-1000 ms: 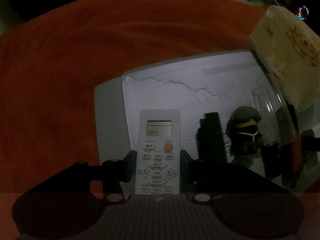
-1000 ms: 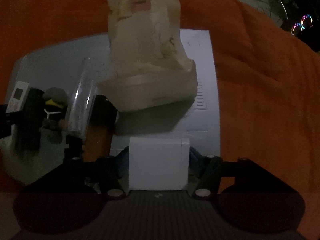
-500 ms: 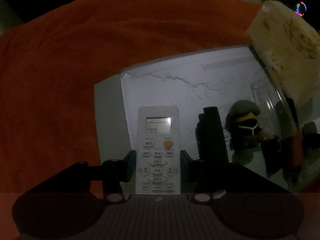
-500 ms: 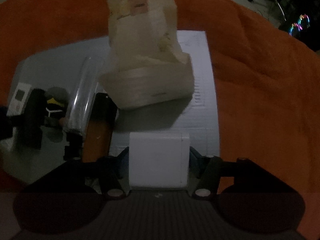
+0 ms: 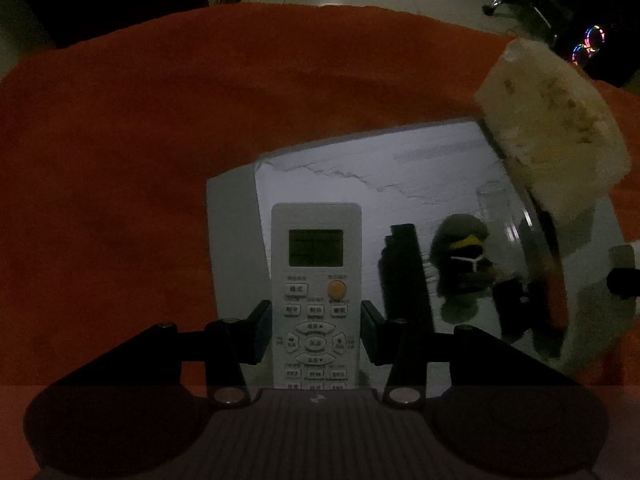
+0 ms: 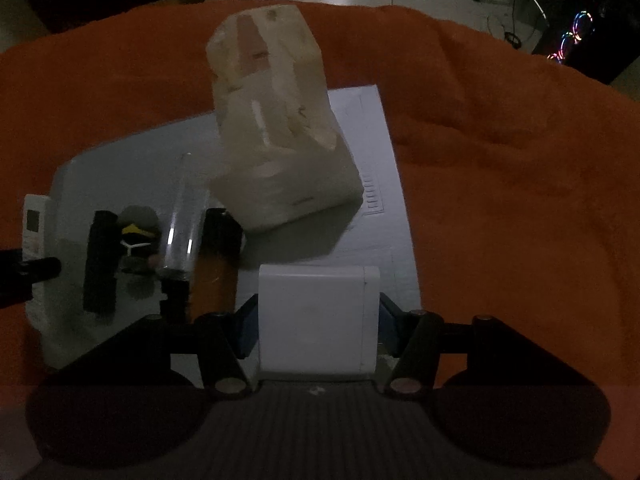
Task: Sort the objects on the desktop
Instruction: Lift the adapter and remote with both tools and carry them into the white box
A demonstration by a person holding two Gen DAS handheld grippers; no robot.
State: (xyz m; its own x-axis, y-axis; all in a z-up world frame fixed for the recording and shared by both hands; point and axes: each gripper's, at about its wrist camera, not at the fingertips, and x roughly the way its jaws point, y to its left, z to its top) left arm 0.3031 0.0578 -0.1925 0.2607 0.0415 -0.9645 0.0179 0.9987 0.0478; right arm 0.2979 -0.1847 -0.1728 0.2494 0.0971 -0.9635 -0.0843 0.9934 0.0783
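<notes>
A: Gripping the white remote control [image 5: 316, 296] by its two long edges, the left tongs [image 5: 316, 332] are closed part-way, both pads tight against the casing. Its screen end points away from the tongs, out over the white board [image 5: 360, 184] below.

B: And the right tongs [image 6: 318, 330]?

A: They are clamped on a white rectangular box [image 6: 318, 320], one pad on each side, somewhat wider apart than the left pair. The box fills the whole gap between the fingers.

B: What lies beyond them?

A: Ahead of the right tongs, a tall cream-coloured bag of tissue [image 6: 276, 128] stands on the board, tilted. To the left of those tongs lie an orange object [image 6: 212, 276], a clear tube [image 6: 184, 216], a small dark figure [image 6: 136, 240] with a yellow mark, and a black bar [image 6: 100, 260]. All of them rest on the board, close together.

B: Does the left view show them too?

A: Yes, to the right of the left tongs: the black bar just beside the remote, then the figure, then the tube. The tissue bag sits at the far right.

B: What carries the board?

A: An orange cloth [image 5: 140, 160] covering the counter, spreading out on all sides of both tongs. Whether either held thing touches the board cannot be told.
</notes>
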